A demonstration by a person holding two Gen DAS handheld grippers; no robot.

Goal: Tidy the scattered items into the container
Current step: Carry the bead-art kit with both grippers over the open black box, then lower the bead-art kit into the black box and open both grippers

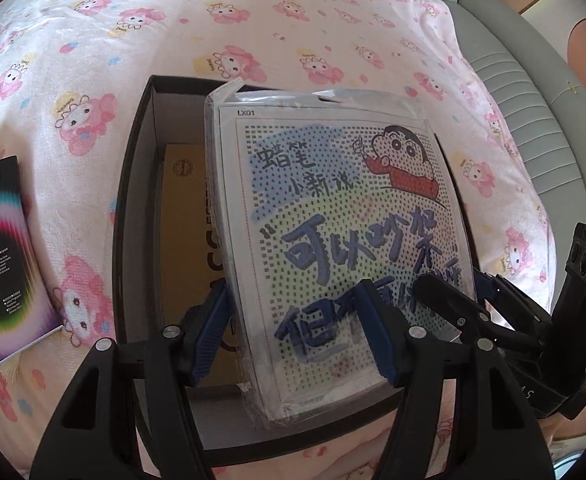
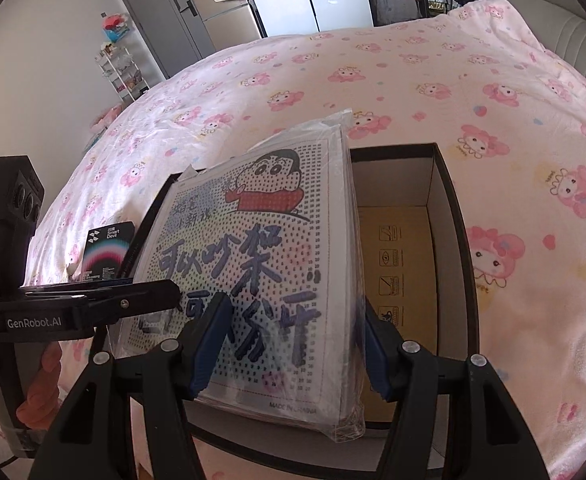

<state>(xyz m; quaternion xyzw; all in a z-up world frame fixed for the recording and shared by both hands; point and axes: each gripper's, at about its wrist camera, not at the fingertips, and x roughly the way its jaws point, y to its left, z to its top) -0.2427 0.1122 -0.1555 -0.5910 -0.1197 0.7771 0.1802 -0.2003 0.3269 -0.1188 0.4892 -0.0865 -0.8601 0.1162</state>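
I hold the wrapped cartoon kit (image 1: 333,248) with both grippers, left gripper (image 1: 293,332) and right gripper (image 2: 293,350) each clamped on a side, so the wide pack stays steady, tilted, above the open black box (image 2: 453,216).

wrapped cartoon packet (image 1: 333,220) gripped over black box (image 1: 133,200)

A bed (image 2: 413,92) under a pink cartoon-print sheet (image 1: 133,40) fills the near ground. Far left stand a grey door (image 2: 161,28) and white wire shelf (image 2: 123,68); a pale padded headboard (image 2: 553,20) stands right.
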